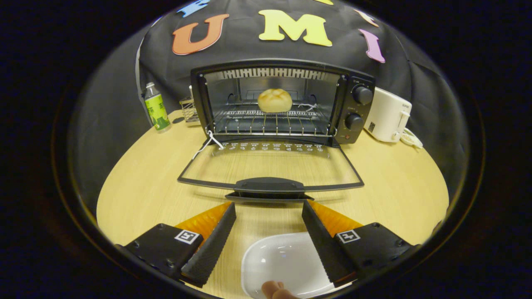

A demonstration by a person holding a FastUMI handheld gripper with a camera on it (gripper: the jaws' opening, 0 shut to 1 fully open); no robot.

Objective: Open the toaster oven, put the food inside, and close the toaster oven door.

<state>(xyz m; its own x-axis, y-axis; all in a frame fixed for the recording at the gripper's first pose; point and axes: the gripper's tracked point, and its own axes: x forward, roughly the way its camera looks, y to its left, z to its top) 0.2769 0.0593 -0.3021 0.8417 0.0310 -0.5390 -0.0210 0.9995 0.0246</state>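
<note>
Bun (274,100) on rack inside toaster oven (282,101), 12 o'clock from claw (269,214). Claw released, empty. Door (270,166) lying flat, glass-paned, stiff, hinged, likely light; take hold at handle (269,185) just ahead of fingers, lift up. Worktop (137,187) bare nearby.

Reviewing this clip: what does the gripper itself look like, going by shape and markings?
The gripper has two wedge-shaped fingers tapering forward, with ribbed inner pads. Each sits on a boxy block with visible screws, and each block carries a small square black-and-white marker. No cables or sleeve are visible.
</note>
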